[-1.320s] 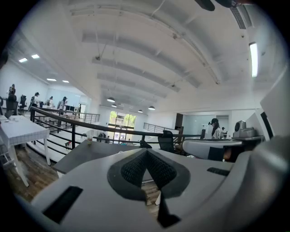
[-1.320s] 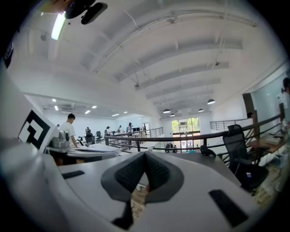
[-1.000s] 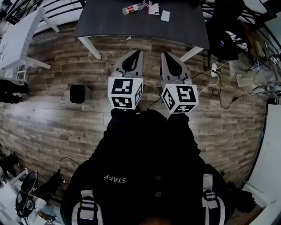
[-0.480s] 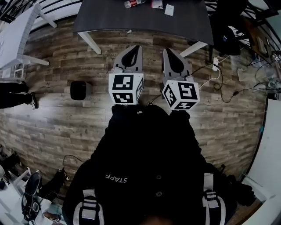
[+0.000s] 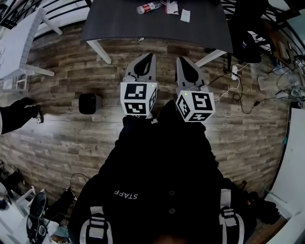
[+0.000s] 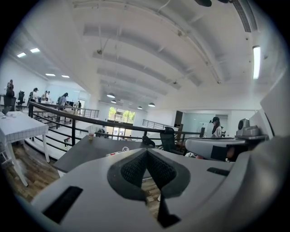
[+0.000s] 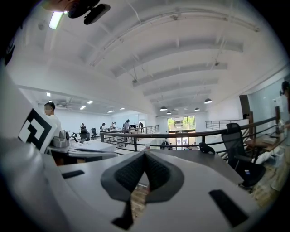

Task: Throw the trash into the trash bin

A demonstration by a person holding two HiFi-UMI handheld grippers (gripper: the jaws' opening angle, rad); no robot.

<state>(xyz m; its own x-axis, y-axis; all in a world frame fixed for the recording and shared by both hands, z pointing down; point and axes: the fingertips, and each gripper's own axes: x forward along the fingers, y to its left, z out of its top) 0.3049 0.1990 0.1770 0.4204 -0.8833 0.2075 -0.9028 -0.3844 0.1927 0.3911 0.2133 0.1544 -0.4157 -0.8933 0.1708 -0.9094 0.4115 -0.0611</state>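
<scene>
A plastic bottle with a red label [image 5: 147, 7] and some white scraps [image 5: 185, 15] lie on the dark table [image 5: 143, 26] ahead of me. A small black bin [image 5: 88, 103] stands on the wooden floor to my left. My left gripper [image 5: 151, 55] and right gripper [image 5: 179, 59] are held side by side above the floor, short of the table's near edge. Both are shut with nothing between the pads. In the left gripper view the left gripper [image 6: 146, 151] points at the table [image 6: 86, 152], where the bottle [image 6: 114, 153] shows. The right gripper [image 7: 145, 153] faces the same table [image 7: 204, 159].
A black office chair [image 5: 245, 33] stands at the table's right end, with cables and a power strip [image 5: 234, 74] on the floor beside it. A white table [image 5: 19, 43] is at the far left. A bystander's foot [image 5: 21, 113] reaches in from the left edge.
Both grippers stay shut and side by side, almost in the same place in the head view. The bystander's foot at the left has stepped further into the picture.
</scene>
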